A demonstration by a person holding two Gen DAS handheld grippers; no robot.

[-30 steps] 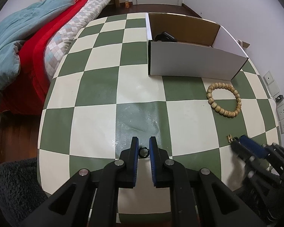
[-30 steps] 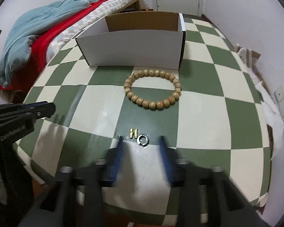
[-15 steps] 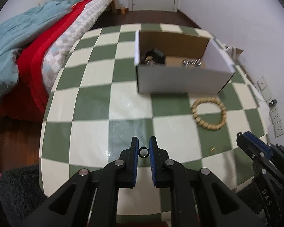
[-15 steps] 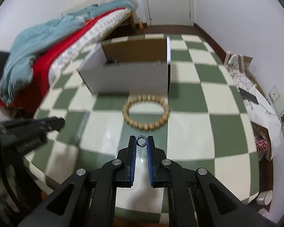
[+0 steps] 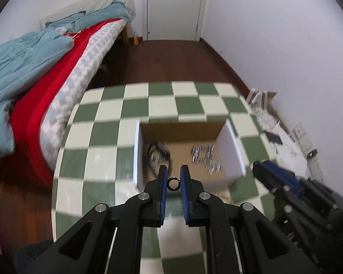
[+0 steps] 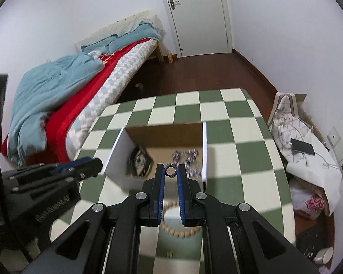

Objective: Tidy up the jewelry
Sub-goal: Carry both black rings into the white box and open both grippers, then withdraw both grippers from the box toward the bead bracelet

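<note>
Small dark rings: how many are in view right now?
2. One ring sits pinched in the left gripper, one ring in the right gripper. The blurred box contents may hide more.

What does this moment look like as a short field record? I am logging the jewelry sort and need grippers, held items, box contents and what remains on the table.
left gripper: shut on a small dark ring
right gripper: shut on a small dark split ring
box: open white cardboard box on the green-and-cream checkered table
box contents: silvery chain jewelry; a dark coiled piece, too blurred to name
still on table: wooden bead bracelet, in front of the box
</note>
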